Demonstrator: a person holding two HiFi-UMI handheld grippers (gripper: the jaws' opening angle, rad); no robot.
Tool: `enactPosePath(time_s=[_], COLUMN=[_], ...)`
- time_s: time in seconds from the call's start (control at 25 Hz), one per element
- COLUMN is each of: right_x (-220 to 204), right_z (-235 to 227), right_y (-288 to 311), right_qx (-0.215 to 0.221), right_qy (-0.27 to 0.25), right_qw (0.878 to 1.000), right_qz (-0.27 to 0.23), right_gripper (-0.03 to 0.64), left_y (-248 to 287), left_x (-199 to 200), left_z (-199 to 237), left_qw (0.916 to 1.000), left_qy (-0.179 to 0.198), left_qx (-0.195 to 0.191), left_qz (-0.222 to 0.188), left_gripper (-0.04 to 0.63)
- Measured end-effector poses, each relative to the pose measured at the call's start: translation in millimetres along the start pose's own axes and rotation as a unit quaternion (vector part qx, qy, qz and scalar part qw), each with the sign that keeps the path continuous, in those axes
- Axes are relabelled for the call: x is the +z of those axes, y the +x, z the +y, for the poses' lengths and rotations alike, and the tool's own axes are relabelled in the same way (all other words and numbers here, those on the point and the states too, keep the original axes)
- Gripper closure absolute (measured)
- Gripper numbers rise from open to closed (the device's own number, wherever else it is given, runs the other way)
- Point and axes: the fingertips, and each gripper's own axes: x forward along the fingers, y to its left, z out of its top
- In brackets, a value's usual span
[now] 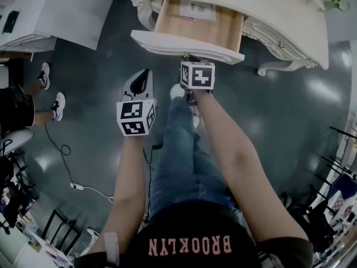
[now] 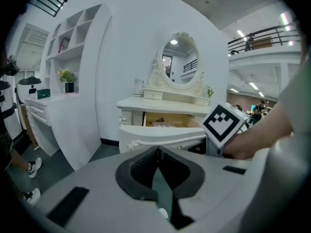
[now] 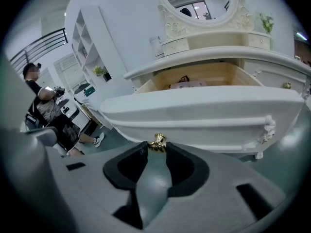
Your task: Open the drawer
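The white dressing table (image 1: 279,15) has its drawer (image 1: 184,44) pulled out, with the pale wood bottom and a paper showing inside. My right gripper (image 1: 189,57) reaches the drawer front from below and is shut on the small brass knob (image 3: 157,141), which sits between its dark pads. In the right gripper view the curved drawer front (image 3: 204,110) fills the upper half above the right gripper (image 3: 156,147). My left gripper (image 1: 145,72) hangs in the air left of the drawer, touching nothing. Its jaws meet at the tip of the left gripper (image 2: 158,152), shut and holding nothing.
An oval mirror (image 2: 180,62) stands on the dressing table. A white cabinet (image 1: 50,10) and shelf unit (image 2: 73,57) stand to the left. Someone sits at the left with sneakers (image 1: 50,94) on the floor, near a cable (image 1: 67,155). My own legs are below the drawer.
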Motion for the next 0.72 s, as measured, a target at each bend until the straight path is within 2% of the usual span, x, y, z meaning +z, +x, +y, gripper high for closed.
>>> enactPosePath(time_s=[0.16, 0.24, 0.72], right_x=[-6.5, -9.3, 5.0], right_z=[-2.8, -6.0, 4.6], right_y=[-11.0, -18.4, -84.6], right_qx=[0.001, -0.005, 0.064], right_qy=[-0.003, 0.0, 0.009], right_qw=[1.0, 1.0, 0.998], right_qz=[0.013, 0.018, -0.011], right_gripper=[0.533, 0.619, 0.62], left_y=[-10.1, -13.7, -23.6], left_x=[0.8, 3.7, 39.1], left_z=[-5.2, -10.3, -50.8], left_qw=[0.9999, 0.9999, 0.9987], left_qy=[0.01, 0.016, 0.041], left_qx=[0.003, 0.001, -0.021], left_qz=[0.001, 0.0, -0.021], left_gripper=[0.591, 0.591, 0.591])
